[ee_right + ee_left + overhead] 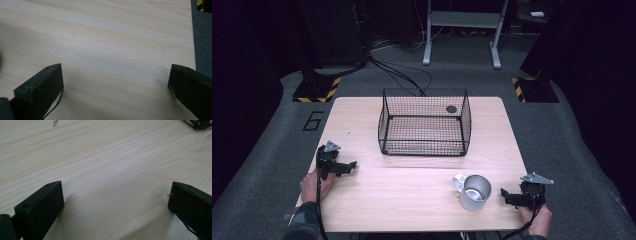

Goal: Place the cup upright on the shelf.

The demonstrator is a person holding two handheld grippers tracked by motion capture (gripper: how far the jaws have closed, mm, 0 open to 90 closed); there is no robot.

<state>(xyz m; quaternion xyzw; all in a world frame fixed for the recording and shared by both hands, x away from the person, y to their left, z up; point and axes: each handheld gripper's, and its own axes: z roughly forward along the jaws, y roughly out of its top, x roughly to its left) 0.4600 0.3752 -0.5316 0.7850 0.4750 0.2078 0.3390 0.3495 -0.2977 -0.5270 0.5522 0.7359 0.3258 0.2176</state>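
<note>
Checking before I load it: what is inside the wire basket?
Through the wire basket mesh only its bare floor and the wooden table show. One dark round spot shows at its far right wall; inside or behind is unclear.

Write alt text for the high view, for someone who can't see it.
A person rests two open grippers on a wooden table: the left gripper at its left edge, the right gripper beside a metal mug. A black wire basket stands behind.

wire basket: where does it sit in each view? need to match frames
High view: basket at the middle of the table, toward the far edge.
Left gripper view: a corner of its black mesh at the top right.
Right gripper view: bare wood between the jaws, grey floor at right.
Shared landmark: the pale wood tabletop.
</note>
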